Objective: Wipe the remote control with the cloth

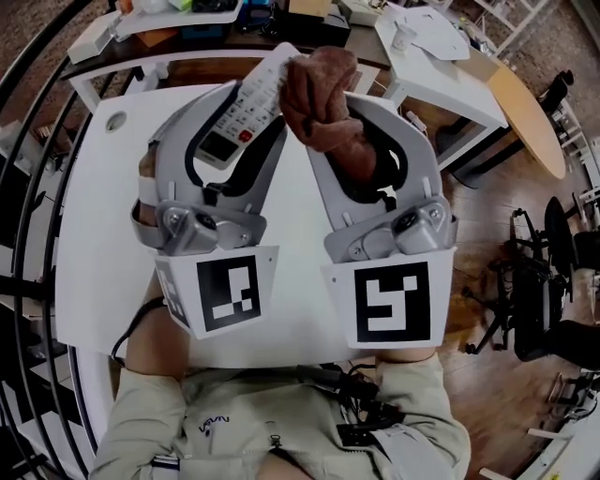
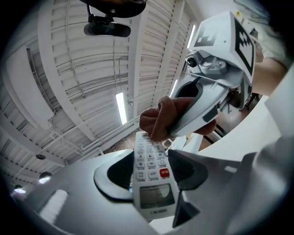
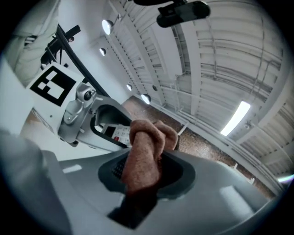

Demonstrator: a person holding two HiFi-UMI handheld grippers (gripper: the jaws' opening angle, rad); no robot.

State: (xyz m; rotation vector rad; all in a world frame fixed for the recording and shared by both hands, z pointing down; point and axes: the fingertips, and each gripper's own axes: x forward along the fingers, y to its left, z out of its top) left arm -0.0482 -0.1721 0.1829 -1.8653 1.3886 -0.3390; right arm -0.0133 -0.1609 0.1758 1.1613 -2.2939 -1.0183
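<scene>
Both grippers are raised above the white table (image 1: 112, 234). My left gripper (image 1: 246, 98) is shut on a white remote control (image 1: 246, 105), gripped across its middle, button face up with a small screen near the low end. In the left gripper view the remote control (image 2: 151, 176) sits between the jaws. My right gripper (image 1: 352, 112) is shut on a bunched brown cloth (image 1: 321, 98), whose top end touches the far end of the remote. The cloth (image 2: 161, 117) shows over the remote's tip, and the cloth (image 3: 144, 153) fills the right jaws.
A second white table (image 1: 441, 56) and a wooden tabletop (image 1: 530, 117) stand at the back right. A cluttered shelf (image 1: 187, 23) runs along the back. A black chair (image 1: 539, 281) sits on the wooden floor at the right. A round hole (image 1: 115, 121) marks the table's left part.
</scene>
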